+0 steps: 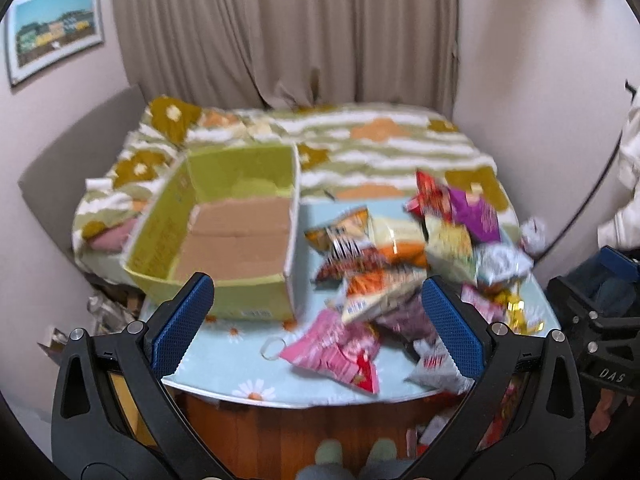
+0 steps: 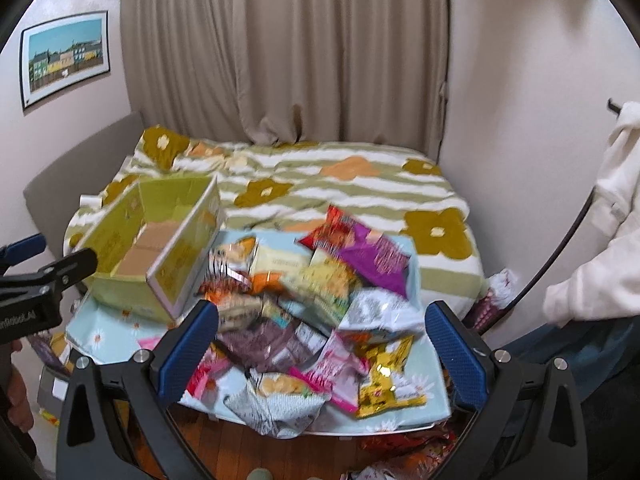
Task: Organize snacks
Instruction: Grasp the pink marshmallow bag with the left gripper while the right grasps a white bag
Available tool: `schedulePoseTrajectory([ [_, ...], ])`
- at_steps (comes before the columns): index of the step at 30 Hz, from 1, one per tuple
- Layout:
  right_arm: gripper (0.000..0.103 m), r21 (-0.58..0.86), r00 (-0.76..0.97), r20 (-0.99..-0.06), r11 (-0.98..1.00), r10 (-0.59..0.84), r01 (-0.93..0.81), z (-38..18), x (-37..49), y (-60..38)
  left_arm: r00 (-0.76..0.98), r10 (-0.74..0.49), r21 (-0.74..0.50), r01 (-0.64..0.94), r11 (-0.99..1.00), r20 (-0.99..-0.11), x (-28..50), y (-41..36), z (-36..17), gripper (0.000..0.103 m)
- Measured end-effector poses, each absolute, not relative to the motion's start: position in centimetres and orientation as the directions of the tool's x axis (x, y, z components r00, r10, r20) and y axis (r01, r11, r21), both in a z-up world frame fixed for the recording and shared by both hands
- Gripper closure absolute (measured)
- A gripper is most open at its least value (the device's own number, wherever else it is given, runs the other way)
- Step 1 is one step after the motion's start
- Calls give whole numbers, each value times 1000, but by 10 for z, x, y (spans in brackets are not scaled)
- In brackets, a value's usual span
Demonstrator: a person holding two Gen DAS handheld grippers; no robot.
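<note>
A pile of snack bags [image 1: 404, 264] lies on a small table with a light-blue daisy cloth [image 1: 248, 388]. A pink bag [image 1: 340, 356] lies nearest in the left wrist view. An empty yellow-green cardboard box [image 1: 236, 236] stands on the table's left side. My left gripper [image 1: 318, 296] is open and empty, held above the table's near edge. In the right wrist view the pile [image 2: 316, 312], the box [image 2: 156, 248] and a yellow bag [image 2: 384, 380] show. My right gripper [image 2: 322, 320] is open and empty, above the pile's near side.
A bed with a striped flower blanket [image 1: 380, 144] lies behind the table. Curtains [image 1: 288, 32] hang at the back. The right gripper's body [image 1: 600, 320] shows at the right edge. More bags lie on the wooden floor [image 2: 408, 448]. A person in white [image 2: 608, 232] stands at the right.
</note>
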State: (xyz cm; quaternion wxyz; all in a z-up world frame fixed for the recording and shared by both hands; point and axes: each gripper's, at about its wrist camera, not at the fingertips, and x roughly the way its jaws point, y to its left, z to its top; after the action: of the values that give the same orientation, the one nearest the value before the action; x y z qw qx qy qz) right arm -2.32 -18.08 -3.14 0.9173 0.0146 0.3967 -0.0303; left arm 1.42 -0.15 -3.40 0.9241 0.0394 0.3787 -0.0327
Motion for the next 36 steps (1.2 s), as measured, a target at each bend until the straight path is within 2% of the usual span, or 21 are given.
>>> schedulePoseTrajectory([
  [13,0,135,557,-829,950,-48,283,-134,-39,-152,481,-184,-2,354,935,-857,62,-2,-153,0],
  [19,0,125,506,-859,922,-85,367,-162,-35,-141,349,-222,-54,431,901,-910,78,-1,-201,0],
  [26,0,99,474,-873,909,-117,406,-178,-29,-137,283,-216,-63,466,883,-935,84,-8,-237,0],
  [31,0,75,473,-869,905,-146,418,-185,-25,-139,228,-242,-111,470,876,-943,85,-6,-253,16],
  [33,0,76,475,-868,907,-145,415,-186,-23,-140,227,-245,-111,480,870,-943,82,-6,-255,26],
  [36,0,66,479,-865,914,-147,400,-187,-19,-140,229,-242,-105,486,867,-943,77,-7,-256,30],
])
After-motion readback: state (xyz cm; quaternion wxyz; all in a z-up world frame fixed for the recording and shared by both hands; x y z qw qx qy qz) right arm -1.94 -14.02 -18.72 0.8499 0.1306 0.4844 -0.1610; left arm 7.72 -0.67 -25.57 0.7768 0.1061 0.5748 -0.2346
